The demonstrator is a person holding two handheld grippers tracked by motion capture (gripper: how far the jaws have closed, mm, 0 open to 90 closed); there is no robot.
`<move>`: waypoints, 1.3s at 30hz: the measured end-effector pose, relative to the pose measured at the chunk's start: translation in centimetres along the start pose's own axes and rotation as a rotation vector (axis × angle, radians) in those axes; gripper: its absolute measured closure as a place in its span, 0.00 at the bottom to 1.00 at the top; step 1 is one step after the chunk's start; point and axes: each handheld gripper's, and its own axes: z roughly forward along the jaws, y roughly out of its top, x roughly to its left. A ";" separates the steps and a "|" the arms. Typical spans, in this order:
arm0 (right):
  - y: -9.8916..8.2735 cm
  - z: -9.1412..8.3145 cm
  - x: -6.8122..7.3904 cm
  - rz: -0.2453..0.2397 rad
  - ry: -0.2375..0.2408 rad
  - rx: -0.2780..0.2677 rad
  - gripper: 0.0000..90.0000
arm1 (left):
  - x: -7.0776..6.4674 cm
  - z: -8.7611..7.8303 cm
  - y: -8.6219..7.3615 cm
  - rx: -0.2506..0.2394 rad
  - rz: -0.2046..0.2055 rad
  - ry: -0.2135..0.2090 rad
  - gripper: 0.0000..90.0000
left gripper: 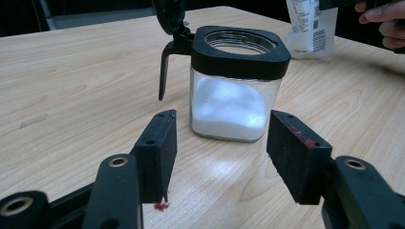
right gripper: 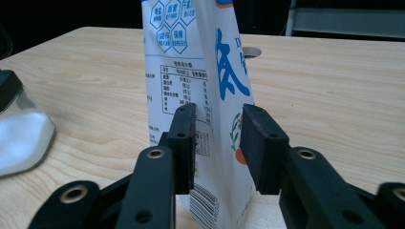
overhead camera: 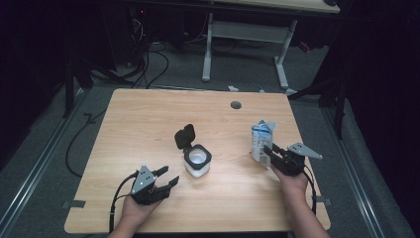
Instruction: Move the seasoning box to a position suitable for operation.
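The wooden counter (overhead camera: 148,119) takes up most of the high view, with a small round grommet hole (overhead camera: 236,105) near its far edge. Beyond it stands a second desk on white legs (overhead camera: 245,37), with cables (overhead camera: 148,59) trailing over the grey floor.

On the counter's right part stands a white pouch (overhead camera: 261,141) with blue print, upright, its crimped top pointing up. In the right gripper view the pouch (right gripper: 200,95) rises between the two black jaws, showing a nutrition table and a barcode on one face and large blue characters on the other.

Near the middle of the counter sits a square glass jar (overhead camera: 197,161) with a black collar, part full of white powder (sugar or salt, I cannot tell which). Its black flip lid (overhead camera: 184,135) stands hinged open, tilted back on the far side. The left gripper view shows the jar (left gripper: 234,95) just ahead of the jaws and apart from them.

The right hand-held gripper (overhead camera: 271,153) is at the pouch's lower half. Its jaws stand on either side of the pouch; the pad on the view's left seems close against the printed face, while a slim gap shows by the other pad, so the hold looks slack.

The left hand-held gripper (overhead camera: 167,177) rests low at the counter's near left, jaws spread wide with nothing between them, pointing towards the jar.

A small red fleck (left gripper: 161,206) lies on the wood under the left pad.
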 end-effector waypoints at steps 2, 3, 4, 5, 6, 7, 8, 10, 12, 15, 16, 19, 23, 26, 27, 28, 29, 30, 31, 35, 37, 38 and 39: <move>0.0 -0.1 0.1 -0.003 -0.005 0.003 0.71 | 0.0 0.0 0.0 0.002 0.000 -0.001 0.49; 0.0 -0.1 0.1 -0.004 -0.006 0.003 0.70 | 0.0 0.0 0.0 0.004 0.001 -0.002 0.49; 0.0 -0.2 0.1 -0.007 -0.008 0.004 0.69 | 0.0 0.0 0.0 0.004 0.001 -0.002 0.49; 0.0 -0.2 0.1 -0.010 -0.009 0.005 0.69 | 0.0 0.0 0.0 0.005 0.001 -0.002 0.49; 0.0 -0.2 0.2 -0.010 -0.011 0.007 0.68 | 0.0 0.1 0.0 0.005 0.001 -0.002 0.49; 0.0 -0.2 0.2 -0.008 -0.011 0.008 0.67 | 0.0 0.1 0.0 0.006 0.001 -0.002 0.49; 0.0 -0.3 0.2 -0.007 -0.011 0.010 0.66 | 0.0 0.1 0.0 0.006 0.001 -0.002 0.49; 0.0 -0.3 0.3 -0.009 -0.011 0.012 0.65 | 0.0 0.1 0.0 0.007 0.000 -0.002 0.49; -0.1 -0.5 0.5 -0.013 -0.008 0.009 0.63 | 0.0 0.1 0.0 0.009 -0.001 -0.003 0.49; -0.4 -0.6 0.6 -0.010 -0.009 0.011 0.61 | 0.0 0.2 -0.1 0.011 0.000 -0.004 0.49; -0.5 -0.7 0.6 -0.006 -0.013 0.015 0.60 | 0.0 0.2 -0.1 0.011 0.000 -0.005 0.49; -0.7 -0.8 0.7 -0.005 -0.018 0.015 0.60 | 0.0 0.2 -0.1 0.011 -0.001 -0.005 0.49; -0.9 -1.1 0.8 -0.010 -0.026 0.015 0.59 | 0.0 0.2 -0.1 0.014 -0.002 -0.004 0.49; -1.1 -1.3 1.0 -0.021 -0.029 0.016 0.59 | 0.0 0.2 -0.1 0.018 -0.001 -0.004 0.49; -1.1 -1.3 1.0 -0.024 -0.031 0.015 0.59 | 0.0 0.2 -0.1 0.019 -0.001 -0.005 0.49; -1.2 -1.4 1.1 -0.024 -0.032 0.019 0.59 | 0.0 0.2 -0.1 0.020 -0.001 -0.006 0.49; -1.2 -1.4 1.1 -0.025 -0.033 0.015 0.59 | 0.0 0.2 -0.1 0.019 -0.002 -0.006 0.49; -1.3 -1.5 1.1 -0.027 -0.035 0.015 0.59 | 0.0 0.3 -0.1 0.020 -0.003 -0.006 0.49; -1.3 -1.5 1.1 -0.027 -0.038 0.014 0.59 | 0.0 0.3 -0.1 0.020 -0.003 -0.006 0.49; -1.4 -1.8 1.2 -0.024 -0.047 0.012 0.58 | 0.0 0.3 -0.1 0.024 -0.004 -0.007 0.49; -1.5 -2.0 1.2 -0.024 -0.046 0.012 0.58 | 0.0 0.3 -0.1 0.026 -0.006 -0.006 0.49; -1.5 -2.1 1.2 -0.027 -0.047 0.013 0.58 | 0.1 0.4 -0.1 0.030 -0.007 -0.005 0.49; -1.5 -2.2 1.3 -0.029 -0.050 0.009 0.58 | 0.1 0.4 -0.1 0.032 -0.009 -0.005 0.49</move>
